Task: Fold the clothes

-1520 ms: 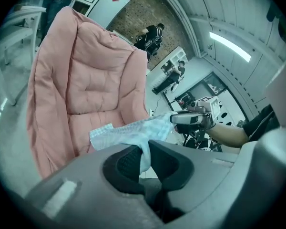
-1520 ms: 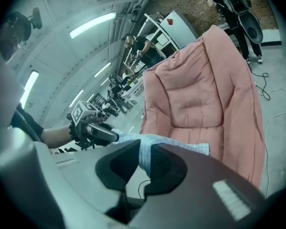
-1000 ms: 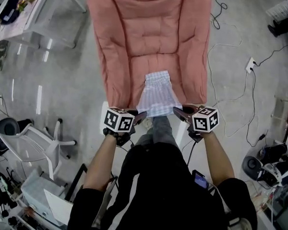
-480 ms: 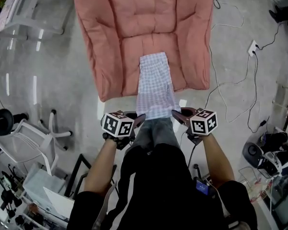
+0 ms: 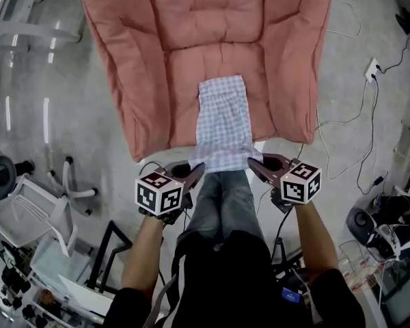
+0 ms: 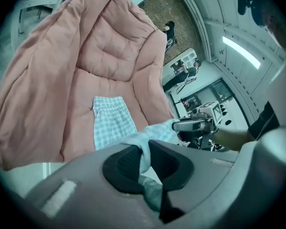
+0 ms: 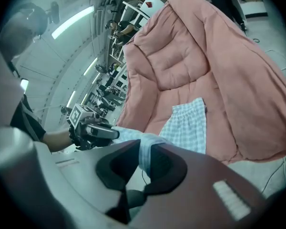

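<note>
Two near corners of the checked garment [image 5: 222, 121] are pinched, one in the jaws of the left gripper [image 5: 195, 171], one in the right gripper [image 5: 255, 162]. Its far end lies on the pink pad [image 5: 157, 60].

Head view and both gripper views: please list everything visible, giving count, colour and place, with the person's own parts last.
quilt: one, salmon pink, spread out ahead of the person
checked cloth: one, pale blue and white, lying down the quilt's middle, near edge lifted
chair: one, white, floor at lower left
socket block: one, white, floor at right
cables: several, black and white, floor at right
jeans: one pair, grey-blue, between the arms
left gripper: one, grey, jaws closed on the cloth's near left corner
right gripper: one, dark red, jaws closed on the near right corner
</note>
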Available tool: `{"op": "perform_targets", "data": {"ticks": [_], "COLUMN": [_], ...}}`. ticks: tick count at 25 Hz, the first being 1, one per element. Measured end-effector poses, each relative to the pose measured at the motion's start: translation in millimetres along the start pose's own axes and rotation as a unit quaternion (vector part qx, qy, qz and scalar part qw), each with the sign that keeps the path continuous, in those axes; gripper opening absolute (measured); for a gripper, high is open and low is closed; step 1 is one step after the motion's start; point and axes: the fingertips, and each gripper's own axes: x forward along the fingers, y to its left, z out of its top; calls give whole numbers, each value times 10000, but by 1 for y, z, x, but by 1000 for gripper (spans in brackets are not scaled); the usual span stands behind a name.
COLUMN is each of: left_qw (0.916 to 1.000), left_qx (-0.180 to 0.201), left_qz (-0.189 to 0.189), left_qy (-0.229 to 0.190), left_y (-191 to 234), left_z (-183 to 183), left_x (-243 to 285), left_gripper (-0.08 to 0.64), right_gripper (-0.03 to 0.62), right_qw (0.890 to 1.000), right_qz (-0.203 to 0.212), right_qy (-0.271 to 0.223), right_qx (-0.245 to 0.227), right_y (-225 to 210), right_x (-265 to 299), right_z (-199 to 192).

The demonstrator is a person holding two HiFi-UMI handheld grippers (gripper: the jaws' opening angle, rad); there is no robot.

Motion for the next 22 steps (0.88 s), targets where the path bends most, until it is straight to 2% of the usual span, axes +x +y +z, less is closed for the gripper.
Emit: {"op": "perform_targets", "data": {"ticks": [6, 11, 19, 22], "left_qw": [9985, 9963, 9966, 9965], "left_qx": [254, 156, 438, 431], "left_qz": [118, 295, 465, 545], "left_qy": [-481, -788, -528, -470], "left_y": [31, 49, 82, 93], "left_z": [42, 73, 117, 131], "left_x": [22, 32, 45, 53], "left_gripper": [37, 37, 38, 41], "right_gripper": [29, 29, 29, 29], "right_qw": [9993, 9980, 9961, 9944], "right_qz": [-225, -407, -558, -681], "right_qy": [-174, -408, -315, -217], "right_qx": [-248, -278, -612, -775], "right_y": [-35, -54, -83, -94], "right_x": [21, 31, 60, 67], "right_z": [38, 67, 114, 127]}}
